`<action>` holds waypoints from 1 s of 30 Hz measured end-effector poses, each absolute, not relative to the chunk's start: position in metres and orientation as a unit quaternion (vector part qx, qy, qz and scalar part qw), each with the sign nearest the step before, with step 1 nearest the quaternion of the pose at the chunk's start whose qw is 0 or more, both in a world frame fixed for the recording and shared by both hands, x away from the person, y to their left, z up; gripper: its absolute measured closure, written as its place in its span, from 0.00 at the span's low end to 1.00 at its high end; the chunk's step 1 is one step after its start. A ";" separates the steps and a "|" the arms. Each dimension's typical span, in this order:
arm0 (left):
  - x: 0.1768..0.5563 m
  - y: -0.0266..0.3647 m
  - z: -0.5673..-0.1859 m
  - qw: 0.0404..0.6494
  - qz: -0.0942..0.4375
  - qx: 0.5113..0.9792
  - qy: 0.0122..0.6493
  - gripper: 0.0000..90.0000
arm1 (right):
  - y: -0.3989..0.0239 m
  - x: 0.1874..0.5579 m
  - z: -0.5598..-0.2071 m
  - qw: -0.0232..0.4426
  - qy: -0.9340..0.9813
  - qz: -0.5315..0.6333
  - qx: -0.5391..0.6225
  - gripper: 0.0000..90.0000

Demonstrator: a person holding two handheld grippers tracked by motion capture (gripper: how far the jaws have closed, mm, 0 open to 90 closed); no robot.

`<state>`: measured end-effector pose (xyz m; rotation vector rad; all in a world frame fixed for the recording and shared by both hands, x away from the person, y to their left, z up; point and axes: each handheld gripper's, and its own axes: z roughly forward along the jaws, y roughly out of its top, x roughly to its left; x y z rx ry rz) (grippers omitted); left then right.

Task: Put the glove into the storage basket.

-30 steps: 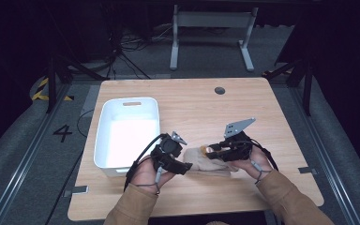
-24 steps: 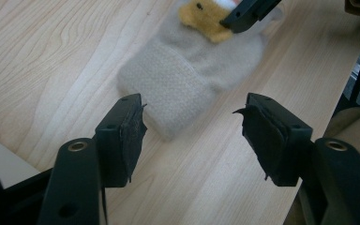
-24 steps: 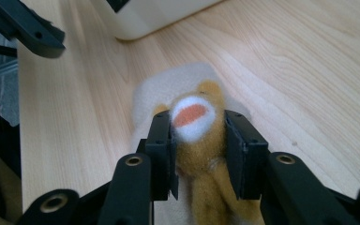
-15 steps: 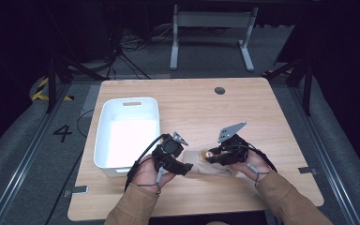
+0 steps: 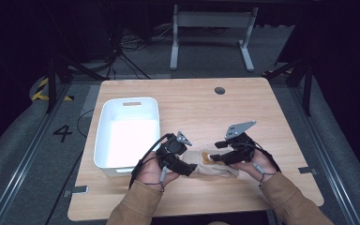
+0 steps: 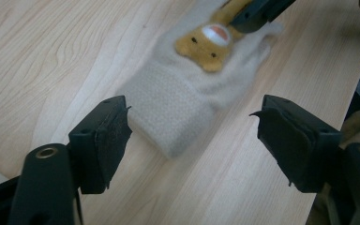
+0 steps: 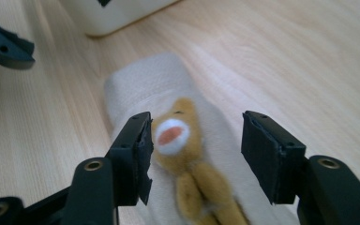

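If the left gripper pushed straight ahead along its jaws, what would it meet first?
Most likely the cuff end of the beige mitten, which lies on the table just ahead between the left gripper's open jaws. Farther along that line is the right gripper's jaw, over the bear patch.

Beige sock [image 5: 218,168] flat on wooden table [image 5: 192,108], 6 o'clock edge. Left gripper [image 5: 187,168] at its 9 o'clock end, right gripper [image 5: 214,158] at 3 o'clock over its tan bear patch [image 5: 208,157]; both jaws just opened. White bin [image 5: 127,133] at 9 o'clock.
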<state>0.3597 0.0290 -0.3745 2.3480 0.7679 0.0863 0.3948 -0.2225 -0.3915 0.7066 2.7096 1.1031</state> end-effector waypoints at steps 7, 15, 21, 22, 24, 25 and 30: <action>0.364 0.025 -0.370 0.349 0.035 0.891 0.288 0.23 | -0.252 0.392 -0.375 0.095 0.870 0.406 0.262 0.50; 0.367 0.018 -0.373 0.350 0.034 0.892 0.284 0.17 | -0.289 0.396 -0.362 0.117 0.842 0.429 0.307 0.50; 0.370 0.012 -0.378 0.349 0.029 0.894 0.280 0.13 | -0.312 0.399 -0.359 0.133 0.822 0.438 0.339 0.50; 0.370 0.012 -0.379 0.349 0.030 0.894 0.280 0.13 | -0.316 0.399 -0.359 0.135 0.819 0.439 0.345 0.50; 0.371 0.011 -0.381 0.352 0.034 0.892 0.283 0.10 | -0.322 0.401 -0.359 0.133 0.811 0.447 0.353 0.51; 0.371 0.011 -0.382 0.355 0.036 0.890 0.283 0.10 | -0.324 0.401 -0.359 0.131 0.807 0.451 0.359 0.50; 0.373 0.009 -0.388 0.358 0.037 0.889 0.282 0.10 | -0.332 0.403 -0.359 0.136 0.797 0.460 0.366 0.51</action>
